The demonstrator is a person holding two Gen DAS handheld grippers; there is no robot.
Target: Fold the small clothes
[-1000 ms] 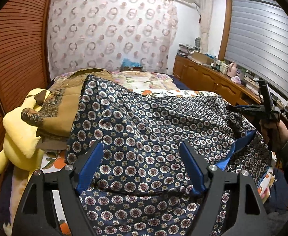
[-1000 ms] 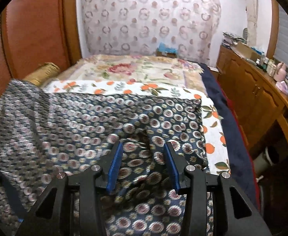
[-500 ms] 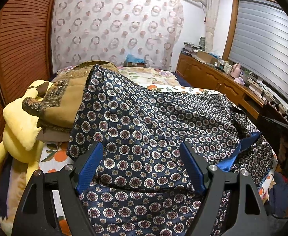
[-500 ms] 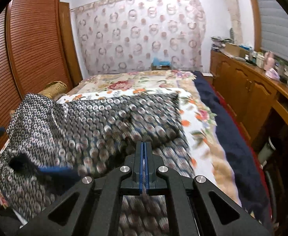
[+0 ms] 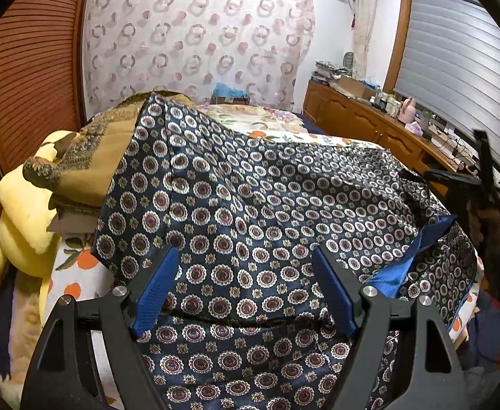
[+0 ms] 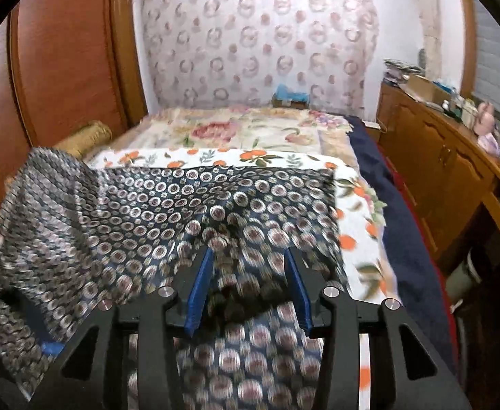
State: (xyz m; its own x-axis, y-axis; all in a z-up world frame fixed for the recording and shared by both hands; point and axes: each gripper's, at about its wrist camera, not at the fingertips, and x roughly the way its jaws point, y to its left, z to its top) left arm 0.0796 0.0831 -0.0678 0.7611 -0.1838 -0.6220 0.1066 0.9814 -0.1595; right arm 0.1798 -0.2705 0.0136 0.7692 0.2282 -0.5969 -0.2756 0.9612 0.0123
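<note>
A navy garment with a white and maroon medallion print (image 5: 250, 212) lies spread and rumpled over the bed; it also shows in the right wrist view (image 6: 167, 218). A plain blue lining edge (image 5: 407, 263) shows at its right side. My left gripper (image 5: 246, 290) is open, low over the garment's near part, holding nothing. My right gripper (image 6: 250, 290) is open over a raised fold at the garment's right side; cloth lies between the blue pads (image 6: 200, 283), not pinched. The right gripper also shows at the far right of the left wrist view (image 5: 485, 184).
A yellow plush toy (image 5: 24, 218) and a tan patterned cushion (image 5: 85, 164) lie at the bed's left. A floral and orange-print bedsheet (image 6: 250, 136) covers the bed. A wooden cabinet (image 6: 455, 184) with clutter runs along the right. A wooden wardrobe (image 5: 27, 68) stands left.
The right gripper, shut half a second ago, has opened and dropped back over the garment's right fold. The left gripper has stayed open and nearly still.
</note>
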